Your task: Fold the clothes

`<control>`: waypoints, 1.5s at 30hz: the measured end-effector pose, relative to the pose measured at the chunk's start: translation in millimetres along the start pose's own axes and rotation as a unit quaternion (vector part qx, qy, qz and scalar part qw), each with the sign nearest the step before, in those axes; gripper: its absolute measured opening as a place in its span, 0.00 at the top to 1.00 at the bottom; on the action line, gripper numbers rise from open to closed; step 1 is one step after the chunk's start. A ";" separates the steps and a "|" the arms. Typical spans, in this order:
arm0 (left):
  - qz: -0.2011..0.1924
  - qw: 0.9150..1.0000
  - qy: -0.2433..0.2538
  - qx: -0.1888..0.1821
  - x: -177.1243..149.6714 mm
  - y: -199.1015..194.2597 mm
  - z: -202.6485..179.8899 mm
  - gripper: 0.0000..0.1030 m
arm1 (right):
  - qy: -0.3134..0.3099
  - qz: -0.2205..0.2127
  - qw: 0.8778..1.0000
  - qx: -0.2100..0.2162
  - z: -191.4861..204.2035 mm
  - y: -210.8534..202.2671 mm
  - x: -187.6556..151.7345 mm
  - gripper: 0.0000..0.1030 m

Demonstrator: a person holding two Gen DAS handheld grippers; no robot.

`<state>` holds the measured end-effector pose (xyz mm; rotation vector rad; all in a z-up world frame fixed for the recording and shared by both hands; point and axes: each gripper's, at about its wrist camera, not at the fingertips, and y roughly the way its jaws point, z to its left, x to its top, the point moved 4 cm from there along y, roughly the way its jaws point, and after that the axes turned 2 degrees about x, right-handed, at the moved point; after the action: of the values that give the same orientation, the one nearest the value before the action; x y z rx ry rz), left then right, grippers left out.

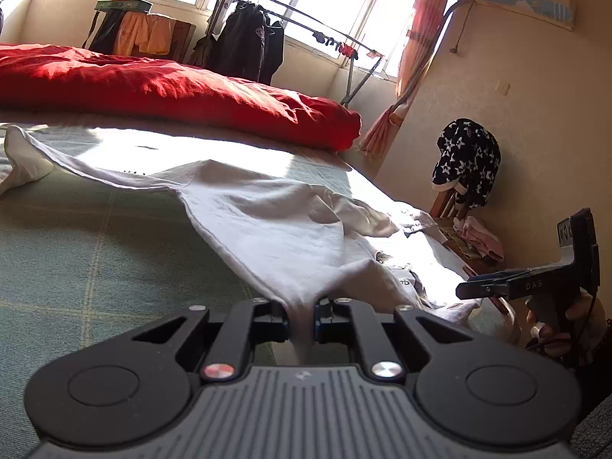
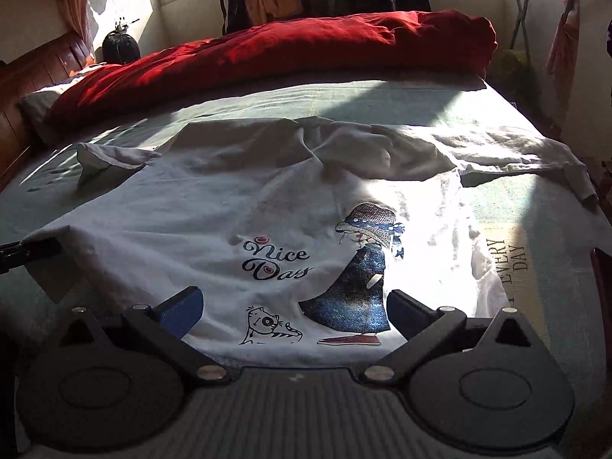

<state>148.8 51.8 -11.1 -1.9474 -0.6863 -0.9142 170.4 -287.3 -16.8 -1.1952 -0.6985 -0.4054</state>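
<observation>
White T-shirt [image 2: 214,206]: spread print-up on bed [image 2: 344,95]. Left tongs [image 1: 300,315] pinch its near hem corner, tensioning it; right tongs [image 2: 294,306] gape above print.

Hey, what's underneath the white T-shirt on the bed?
The white T-shirt lies on a pale green bedsheet, which shows all around it. At its right edge, printed words reading EVERY DAY run partly under the fabric; whatever else it covers is hidden.
</observation>
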 end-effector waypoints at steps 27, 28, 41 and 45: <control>0.065 0.993 -0.017 0.092 -6.9 -13.3 43.3 0.50 | 0.072 -0.031 0.996 0.038 -31.9 -1.5 -4.2 0.00; 0.057 0.994 -0.013 0.091 -2.5 -15.5 40.5 0.47 | 0.070 -0.031 0.996 0.047 -29.0 0.9 -3.0 0.00; 0.072 0.996 0.037 -0.031 6.0 41.2 -37.8 0.39 | 0.081 0.010 0.992 0.100 -16.0 45.0 -15.3 0.00; 0.099 0.992 0.054 -0.056 -8.5 59.6 -57.3 0.39 | 0.074 0.001 0.992 0.102 -13.6 41.2 -18.3 0.00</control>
<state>168.8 -27.8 -24.7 -2.0067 -0.3774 -0.9436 186.8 -287.7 -61.0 -0.9612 -0.5954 -0.4067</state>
